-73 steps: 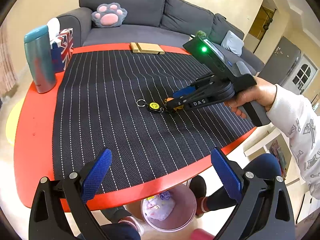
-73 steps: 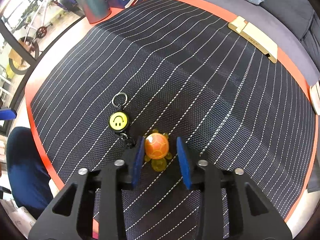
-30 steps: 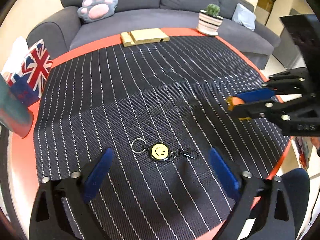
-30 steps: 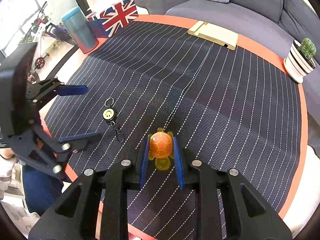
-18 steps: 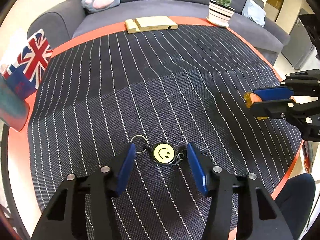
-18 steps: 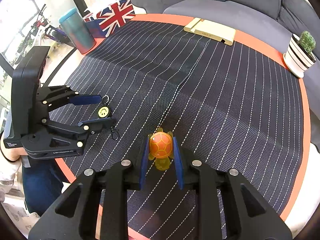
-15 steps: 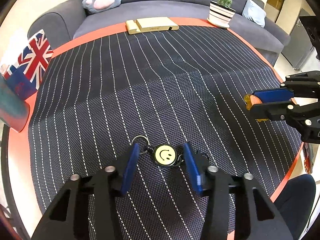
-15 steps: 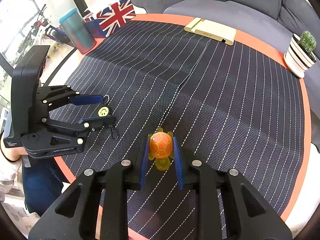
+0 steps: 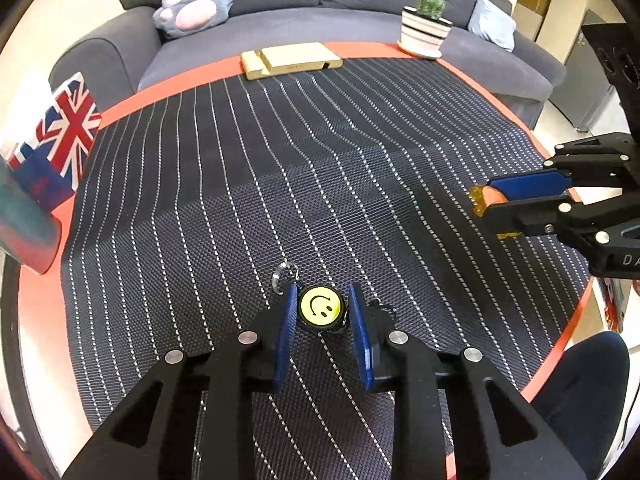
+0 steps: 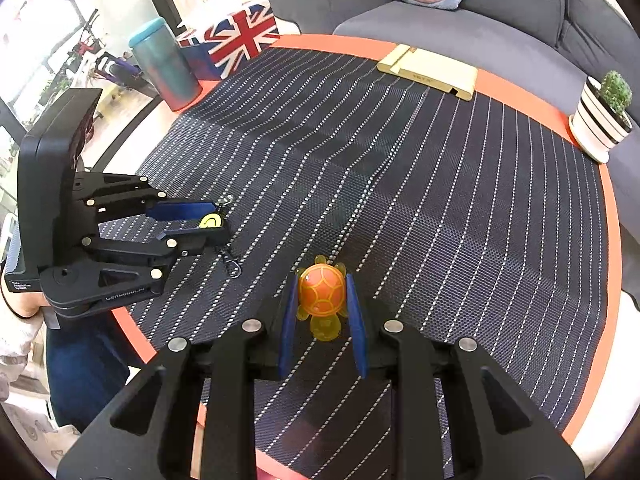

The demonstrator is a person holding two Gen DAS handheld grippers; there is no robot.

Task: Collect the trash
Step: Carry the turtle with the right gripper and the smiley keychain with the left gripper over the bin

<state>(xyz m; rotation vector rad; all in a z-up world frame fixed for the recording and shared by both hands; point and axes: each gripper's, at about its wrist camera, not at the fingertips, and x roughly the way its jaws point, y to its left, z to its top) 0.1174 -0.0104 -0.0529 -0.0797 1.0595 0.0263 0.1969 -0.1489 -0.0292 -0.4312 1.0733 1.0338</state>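
Note:
A yellow smiley keychain (image 9: 321, 306) lies on the striped black mat (image 9: 320, 160). My left gripper (image 9: 322, 312) has its blue fingers closed against both sides of the smiley disc. It also shows in the right wrist view (image 10: 210, 221) between the left gripper's fingers (image 10: 188, 209). My right gripper (image 10: 322, 304) is shut on an orange toy turtle (image 10: 322, 294) and holds it above the mat near the front edge. In the left wrist view the right gripper (image 9: 516, 196) is at the right with the turtle (image 9: 482, 196) showing.
A wooden phone stand (image 9: 292, 60), a striped cactus pot (image 9: 426, 32), a Union Jack tissue box (image 9: 52, 140) and a teal tumbler (image 10: 166, 64) stand around the red table's rim (image 9: 160, 92). A grey sofa (image 9: 320, 0) lies behind.
My left gripper came down onto the keychain and narrowed its fingers from wide open to touching the smiley disc. My right gripper lifted the turtle and holds still.

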